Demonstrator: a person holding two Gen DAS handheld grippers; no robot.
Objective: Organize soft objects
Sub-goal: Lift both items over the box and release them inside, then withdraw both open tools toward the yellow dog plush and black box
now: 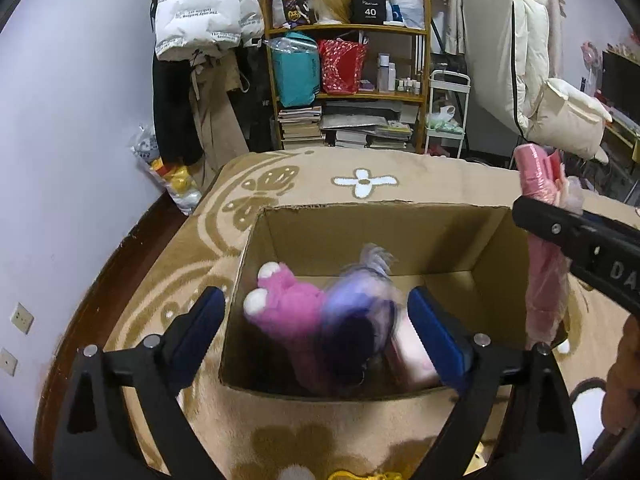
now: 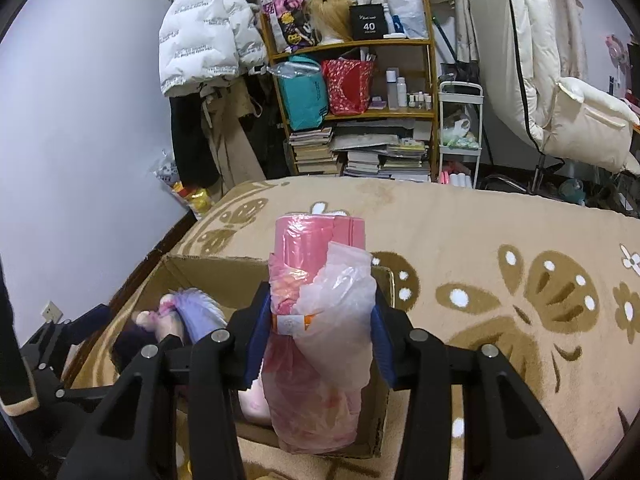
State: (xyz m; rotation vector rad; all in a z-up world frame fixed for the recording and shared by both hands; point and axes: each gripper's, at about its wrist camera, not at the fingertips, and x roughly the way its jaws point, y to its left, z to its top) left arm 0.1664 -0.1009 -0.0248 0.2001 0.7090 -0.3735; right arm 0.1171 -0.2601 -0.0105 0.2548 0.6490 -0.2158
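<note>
An open cardboard box [image 1: 280, 236] sits on a tan patterned blanket. Inside lie a pink plush toy [image 1: 286, 308], a blurred purple plush toy [image 1: 360, 300] and a pale pink item [image 1: 408, 354]. My left gripper [image 1: 316, 320] is open above the box's near side, with the purple toy between its fingers. My right gripper [image 2: 318, 320] is shut on a roll of pink plastic bags [image 2: 320, 248], held upright over the box's right edge [image 2: 384, 280]. The roll also shows in the left wrist view [image 1: 536, 176]. The purple toy shows in the right wrist view [image 2: 196, 308].
The tan blanket [image 2: 480, 232] with flower and butterfly patterns covers the bed. A wooden shelf [image 1: 348, 32] with bags, bottles and stacked books stands behind, with hanging coats [image 1: 200, 8], a white cart [image 1: 448, 116] and a cream chair [image 2: 580, 120] beside it. The wall is at the left.
</note>
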